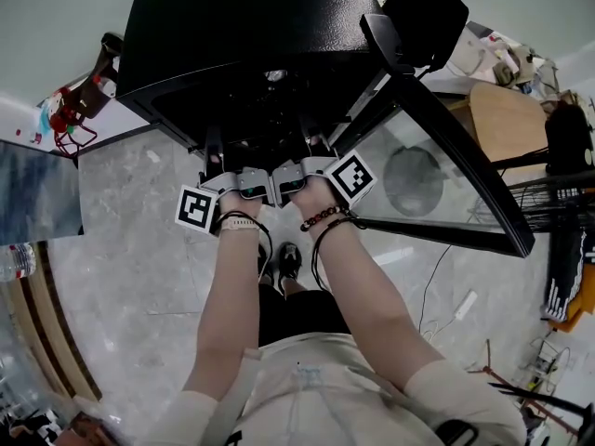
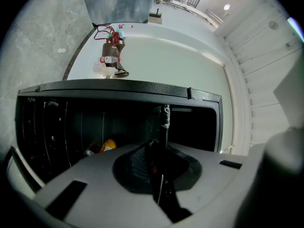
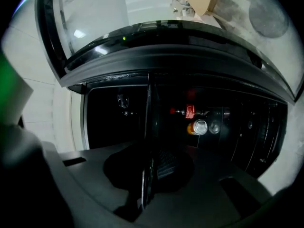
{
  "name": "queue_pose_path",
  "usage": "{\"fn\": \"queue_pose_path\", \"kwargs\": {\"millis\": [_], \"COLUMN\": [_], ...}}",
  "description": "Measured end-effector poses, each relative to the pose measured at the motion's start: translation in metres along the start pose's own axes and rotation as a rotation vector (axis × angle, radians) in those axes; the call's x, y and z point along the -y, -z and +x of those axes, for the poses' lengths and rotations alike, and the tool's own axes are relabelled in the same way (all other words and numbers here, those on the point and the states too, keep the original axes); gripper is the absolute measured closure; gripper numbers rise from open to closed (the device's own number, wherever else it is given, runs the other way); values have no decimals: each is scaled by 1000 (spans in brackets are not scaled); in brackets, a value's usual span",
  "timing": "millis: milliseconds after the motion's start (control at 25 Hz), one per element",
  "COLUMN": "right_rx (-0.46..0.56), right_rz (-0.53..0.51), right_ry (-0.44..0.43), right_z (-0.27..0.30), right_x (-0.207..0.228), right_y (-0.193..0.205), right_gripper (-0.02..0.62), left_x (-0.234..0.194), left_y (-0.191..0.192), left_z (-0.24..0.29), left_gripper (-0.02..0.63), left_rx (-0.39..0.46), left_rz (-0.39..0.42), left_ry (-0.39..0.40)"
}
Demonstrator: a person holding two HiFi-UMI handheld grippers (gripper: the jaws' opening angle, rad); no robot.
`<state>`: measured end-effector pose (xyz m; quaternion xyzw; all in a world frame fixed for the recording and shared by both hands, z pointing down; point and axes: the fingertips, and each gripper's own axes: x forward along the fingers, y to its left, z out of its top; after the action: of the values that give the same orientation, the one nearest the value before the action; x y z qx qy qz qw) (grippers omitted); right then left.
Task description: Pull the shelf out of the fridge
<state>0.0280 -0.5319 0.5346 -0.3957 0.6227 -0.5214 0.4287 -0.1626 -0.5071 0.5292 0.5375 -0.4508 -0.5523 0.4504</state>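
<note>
Fridge [image 1: 251,26], a small black one, stands on the grey marbled floor [image 1: 130,249] with its glass door [image 1: 437,170] swung wide open to the person's right. The person stands right in front of it, both arms stretched down into the dark opening.

The left gripper [image 1: 216,161] and the right gripper [image 1: 311,151] sit side by side at the front of the cabinet, their marker cubes [image 1: 197,209] facing up. A beaded bracelet [image 1: 323,217] circles the right wrist.

In the left gripper view the left gripper [image 2: 159,163] has its jaws pressed together on a thin dark plate, the shelf [image 2: 164,132], seen edge-on and running straight away from the pads into the fridge. In the right gripper view the right gripper [image 3: 147,175] is clamped the same way on the shelf [image 3: 148,122], which shows as a narrow glinting line rising from the jaws to the top of the opening.

The shelf is inside the fridge, its front edge at the mouth of the cabinet where both grippers hold it. Deeper in, the ends of two cans [image 3: 200,126] catch the light, and an orange item [image 2: 108,145] lies low in the dark; what it is I cannot tell
</note>
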Motion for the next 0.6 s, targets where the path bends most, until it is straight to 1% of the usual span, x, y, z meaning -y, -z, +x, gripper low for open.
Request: {"fn": "queue_pose_path", "kwargs": {"millis": [120, 240, 360, 600], "right_rx": [2, 8, 17, 27], "right_rz": [5, 5, 1, -4], "right_ry": [8, 6, -5, 14], "right_z": [0, 0, 0, 0], "right_x": [-2, -6, -11, -16], "right_y": [0, 0, -2, -1], "right_gripper": [563, 563, 563, 563], "left_x": [5, 14, 15, 18], "left_y": [0, 1, 2, 1], "left_z": [0, 2, 3, 3], "left_gripper": [581, 581, 581, 581], "left_rx": [-4, -14, -19, -30], "left_rz": [12, 29, 9, -9], "left_ry": [8, 40, 49, 38]}}
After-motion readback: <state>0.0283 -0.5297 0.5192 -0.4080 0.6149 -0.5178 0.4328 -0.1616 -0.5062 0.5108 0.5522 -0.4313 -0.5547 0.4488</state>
